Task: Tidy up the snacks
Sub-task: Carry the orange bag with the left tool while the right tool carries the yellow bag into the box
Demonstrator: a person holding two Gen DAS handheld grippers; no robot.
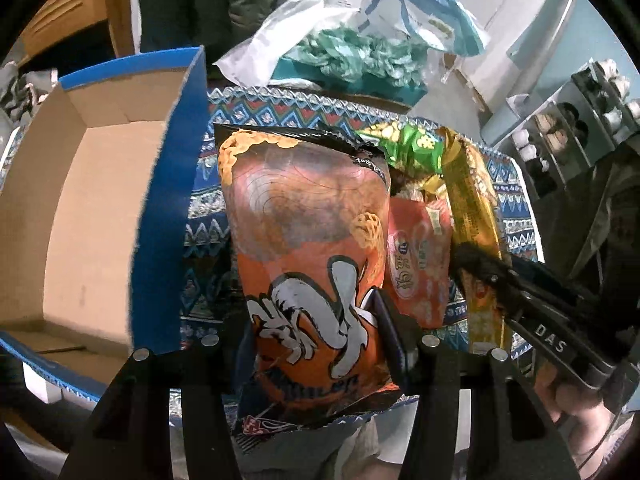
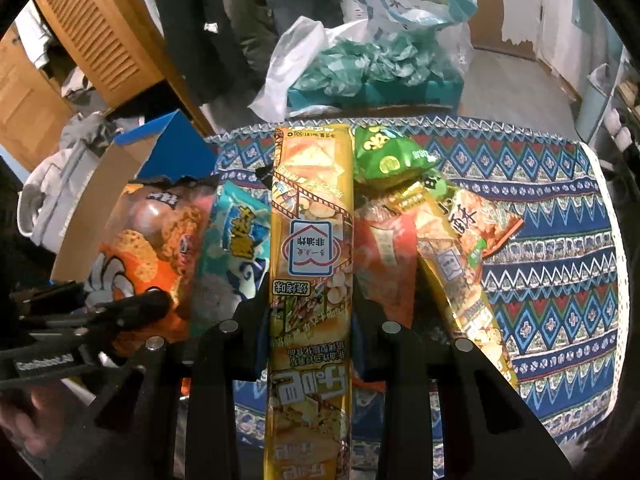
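Observation:
An orange snack bag (image 1: pixel 312 260) with white lettering hangs off the table, and my left gripper (image 1: pixel 316 316) is shut on its lower half. Left of it stands an open cardboard box (image 1: pixel 80 200) with blue outer walls and nothing showing inside. My right gripper (image 2: pixel 310 296) is shut on a long yellow snack pack (image 2: pixel 310 208), raised above the pile. Each gripper shows in the other's view: the right gripper (image 1: pixel 480 268) and the left gripper (image 2: pixel 152 302). On the cloth lie a teal bag (image 2: pixel 240 240), a green bag (image 2: pixel 388 156), a red-orange pack (image 2: pixel 384 256) and a second yellow pack (image 2: pixel 452 264).
A blue patterned cloth (image 2: pixel 540 240) covers the table. Behind it sits a white plastic bag (image 1: pixel 280 32) full of teal material. A louvred wooden door (image 2: pixel 100 32) stands at the back left, and a shelf unit (image 1: pixel 580 120) at the right. A person's hand (image 1: pixel 576 404) holds the right gripper.

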